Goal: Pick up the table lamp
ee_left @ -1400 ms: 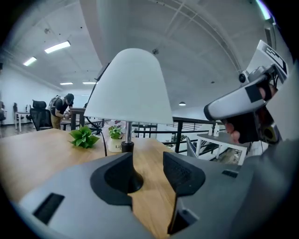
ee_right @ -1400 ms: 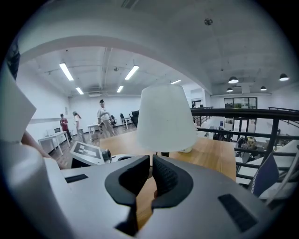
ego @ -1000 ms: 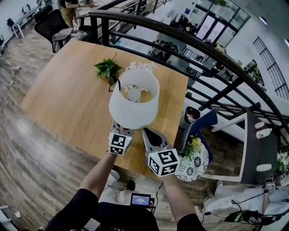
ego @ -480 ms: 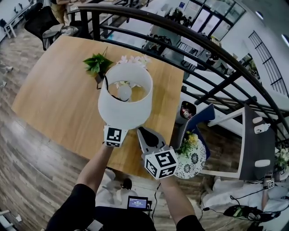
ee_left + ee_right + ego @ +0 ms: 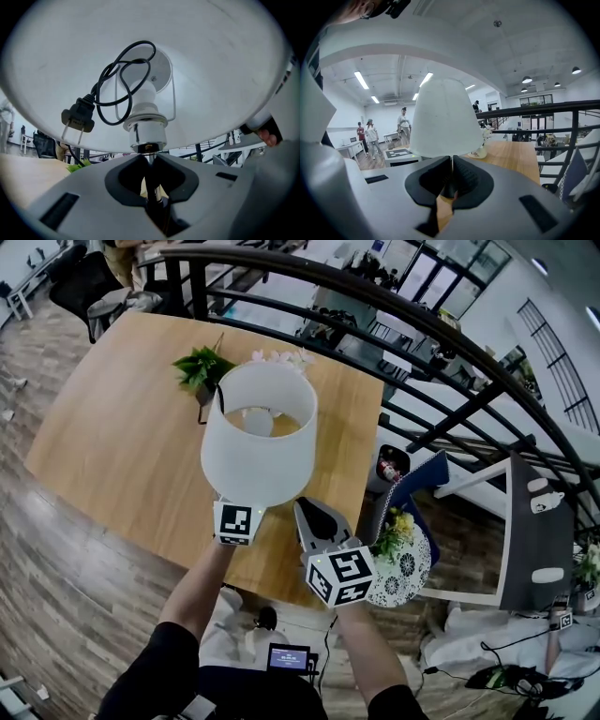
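Observation:
The table lamp's white shade (image 5: 258, 437) stands large over the wooden table (image 5: 112, 437), its bulb visible inside. My left gripper (image 5: 240, 512) reaches under the shade, only its marker cube showing. In the left gripper view, the left gripper (image 5: 150, 164) is closing its jaws, and its pads press on the thin metal stem (image 5: 150, 190) below the socket (image 5: 145, 133). The coiled black cord and plug (image 5: 77, 119) hang inside the shade (image 5: 215, 70). My right gripper (image 5: 312, 514) sits just right of the lamp, shut and empty. From the right gripper (image 5: 451, 161) the shade (image 5: 445, 117) rises close ahead.
A small green plant (image 5: 202, 369) and white flowers (image 5: 281, 357) stand behind the lamp. A black railing (image 5: 422, 338) runs along the table's far and right side. A patterned vase with flowers (image 5: 401, 568) sits right of my right gripper. People stand far back (image 5: 370, 133).
The left gripper has slid under the shade and its fingers are now hidden. The lamp shade has come up and left, nearer the camera. The right gripper stayed beside it.

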`<state>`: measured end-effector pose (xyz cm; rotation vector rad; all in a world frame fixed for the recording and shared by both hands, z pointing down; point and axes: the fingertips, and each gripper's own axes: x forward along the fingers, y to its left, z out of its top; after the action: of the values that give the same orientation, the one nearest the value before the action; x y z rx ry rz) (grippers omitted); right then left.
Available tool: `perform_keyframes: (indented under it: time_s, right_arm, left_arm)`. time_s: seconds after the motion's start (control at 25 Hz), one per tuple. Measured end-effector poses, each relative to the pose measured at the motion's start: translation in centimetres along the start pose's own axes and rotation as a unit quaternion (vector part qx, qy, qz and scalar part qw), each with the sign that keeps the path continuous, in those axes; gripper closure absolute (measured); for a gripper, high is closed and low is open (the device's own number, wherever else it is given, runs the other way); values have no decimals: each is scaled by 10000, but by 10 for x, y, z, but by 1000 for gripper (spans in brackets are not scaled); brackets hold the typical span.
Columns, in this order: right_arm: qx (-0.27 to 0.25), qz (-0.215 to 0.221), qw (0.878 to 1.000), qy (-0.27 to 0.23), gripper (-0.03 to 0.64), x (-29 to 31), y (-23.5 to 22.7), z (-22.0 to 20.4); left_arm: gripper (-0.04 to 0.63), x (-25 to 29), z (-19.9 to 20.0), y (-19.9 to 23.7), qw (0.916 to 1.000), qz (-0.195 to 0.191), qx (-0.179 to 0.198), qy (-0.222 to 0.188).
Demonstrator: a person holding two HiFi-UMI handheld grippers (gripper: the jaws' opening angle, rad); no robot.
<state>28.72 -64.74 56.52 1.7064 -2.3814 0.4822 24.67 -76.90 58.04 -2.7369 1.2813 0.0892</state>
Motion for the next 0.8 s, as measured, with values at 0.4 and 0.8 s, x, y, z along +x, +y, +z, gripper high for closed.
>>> perform_keyframes:
  time_s: [0.4, 0.8]
  right_arm:
    - [-151, -143, 9998, 5, 574, -10, 0, 18]
    - [-59, -301, 9995, -61, 574, -40, 2, 66]
  left_arm:
    - [532, -30, 43, 1, 9998, -42, -200, 6]
    - [532, -72, 113, -16, 9978, -558, -124, 327]
